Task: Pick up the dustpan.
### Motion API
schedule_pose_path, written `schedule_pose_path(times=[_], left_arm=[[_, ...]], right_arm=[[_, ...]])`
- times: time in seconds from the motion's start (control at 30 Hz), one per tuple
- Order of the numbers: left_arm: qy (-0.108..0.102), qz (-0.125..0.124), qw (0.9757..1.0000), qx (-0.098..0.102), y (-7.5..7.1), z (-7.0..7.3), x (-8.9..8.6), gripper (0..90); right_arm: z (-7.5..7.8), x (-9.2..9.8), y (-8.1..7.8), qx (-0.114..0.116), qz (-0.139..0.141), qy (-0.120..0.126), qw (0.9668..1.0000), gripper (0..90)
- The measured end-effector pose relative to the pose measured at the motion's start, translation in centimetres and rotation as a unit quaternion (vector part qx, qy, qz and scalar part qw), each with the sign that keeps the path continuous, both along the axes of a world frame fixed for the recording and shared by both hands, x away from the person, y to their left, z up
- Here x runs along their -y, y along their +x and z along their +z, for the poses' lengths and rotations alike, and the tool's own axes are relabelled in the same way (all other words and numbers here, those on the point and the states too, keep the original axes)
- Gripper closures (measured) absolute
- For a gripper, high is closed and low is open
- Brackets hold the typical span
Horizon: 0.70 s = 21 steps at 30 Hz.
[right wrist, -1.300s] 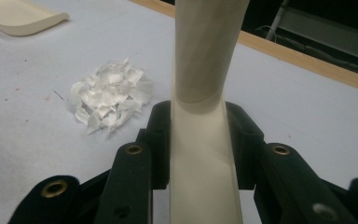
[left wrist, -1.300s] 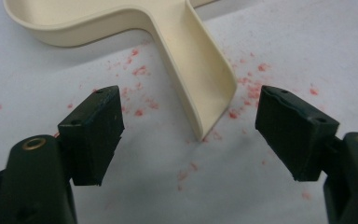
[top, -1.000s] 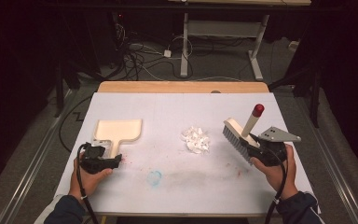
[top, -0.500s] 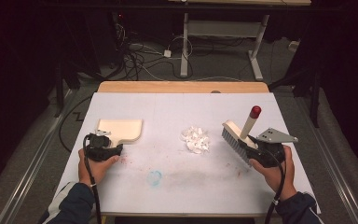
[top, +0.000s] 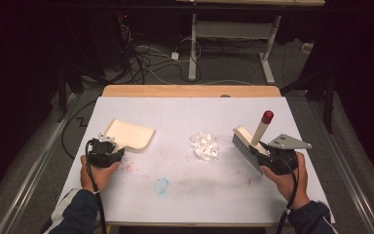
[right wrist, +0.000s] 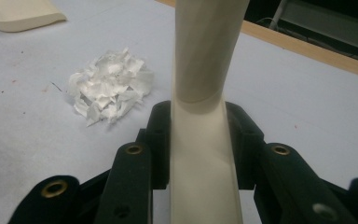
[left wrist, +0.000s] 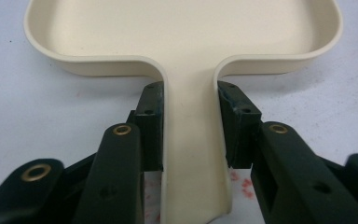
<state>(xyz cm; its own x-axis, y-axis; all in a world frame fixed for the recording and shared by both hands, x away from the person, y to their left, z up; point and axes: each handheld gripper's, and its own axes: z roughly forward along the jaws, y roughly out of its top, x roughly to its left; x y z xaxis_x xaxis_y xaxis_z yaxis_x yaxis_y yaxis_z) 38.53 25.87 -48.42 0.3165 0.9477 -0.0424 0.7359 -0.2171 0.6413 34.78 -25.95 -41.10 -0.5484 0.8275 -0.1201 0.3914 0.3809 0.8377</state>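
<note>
A cream dustpan (top: 131, 134) lies on the left of the white table; in the left gripper view its pan (left wrist: 182, 28) lies ahead. My left gripper (top: 112, 147) (left wrist: 191, 126) has just been closing, and its pads now press on both sides of the dustpan's handle. At the right, a cream brush (top: 246, 141) with a red-tipped handle is tilted up, bristles toward the table. My right gripper (top: 260, 151) (right wrist: 200, 140) is shut on that handle. A small heap of white paper scraps (top: 204, 145) (right wrist: 109, 86) lies between the two tools, touching neither.
The white table cover (top: 185, 112) carries a blue smear (top: 161, 185) and red specks near the front. A wooden edge (top: 190, 90) borders the far side. Beyond it, on the dark floor, are cables (top: 151, 58) and a desk frame (top: 233, 34).
My left gripper has moved forward onto the dustpan's handle and closed on it; the pan now sits slightly turned. The right gripper and brush have stayed in place.
</note>
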Motion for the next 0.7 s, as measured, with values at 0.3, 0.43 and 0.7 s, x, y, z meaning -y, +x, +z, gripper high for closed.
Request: schedule_pose_path(times=[0.3,0.43,0.7], left_arm=[[-0.005,-0.055,0.9984,0.000,-1.3,1.7,0.9,64.1],[0.008,-0.101,0.9948,-0.003,-2.6,2.3,2.1,64.1],[0.027,-0.176,0.9840,-0.009,-4.3,3.0,5.0,64.1]], right_arm=[[-0.1,0.1,0.1,0.002,0.003,-0.004,1.0000,67.7],[-0.2,0.2,0.1,0.002,0.002,-0.004,1.0000,67.7],[-0.2,0.4,0.7,0.002,-0.009,0.003,1.0000,67.7]])
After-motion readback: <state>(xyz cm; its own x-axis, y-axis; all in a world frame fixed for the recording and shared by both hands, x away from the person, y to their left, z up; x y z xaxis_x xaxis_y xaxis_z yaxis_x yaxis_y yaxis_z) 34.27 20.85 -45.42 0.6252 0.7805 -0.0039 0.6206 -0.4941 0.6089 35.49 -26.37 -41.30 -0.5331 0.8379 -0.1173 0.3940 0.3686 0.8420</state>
